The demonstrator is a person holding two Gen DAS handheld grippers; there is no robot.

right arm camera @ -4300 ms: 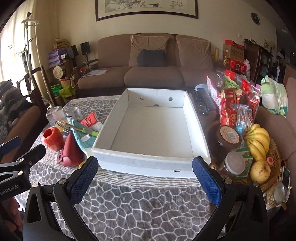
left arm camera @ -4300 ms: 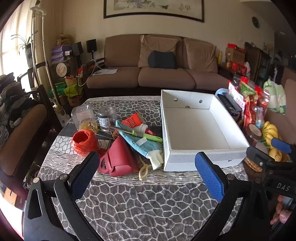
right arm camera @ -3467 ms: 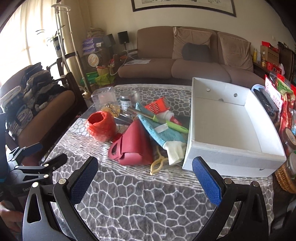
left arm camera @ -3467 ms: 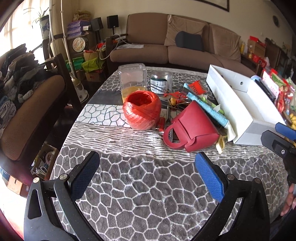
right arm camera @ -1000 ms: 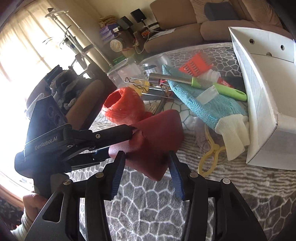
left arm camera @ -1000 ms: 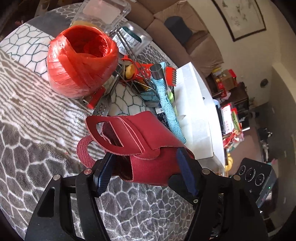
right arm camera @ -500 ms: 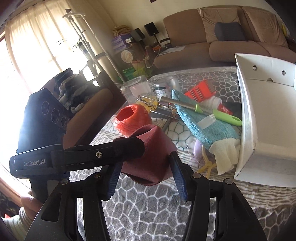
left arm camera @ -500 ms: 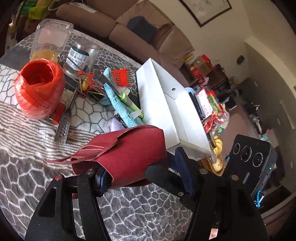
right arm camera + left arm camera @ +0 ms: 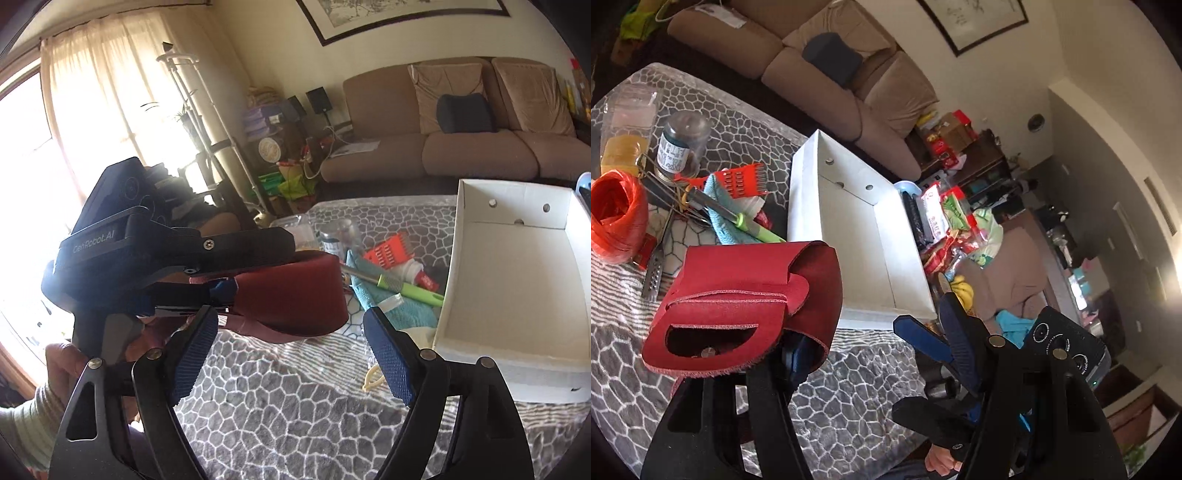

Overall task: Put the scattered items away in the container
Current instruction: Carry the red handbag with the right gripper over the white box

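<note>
Surface [image 9: 849, 398]: we see a grey stone-pattern cloth on it.
White box [image 9: 849, 229]: it sits on the surface, beside the pile of things.
Red bag [image 9: 750, 295]: it is up off the surface, near the white box.
Left tongs [image 9: 221, 291]: we see them squeezed tight on the red bag.
Right tongs [image 9: 288, 350]: they are spread apart with nothing in them, just under the red bag.

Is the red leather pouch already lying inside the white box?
No, the red leather pouch is held above the table by the left gripper, beside the white box.
</note>
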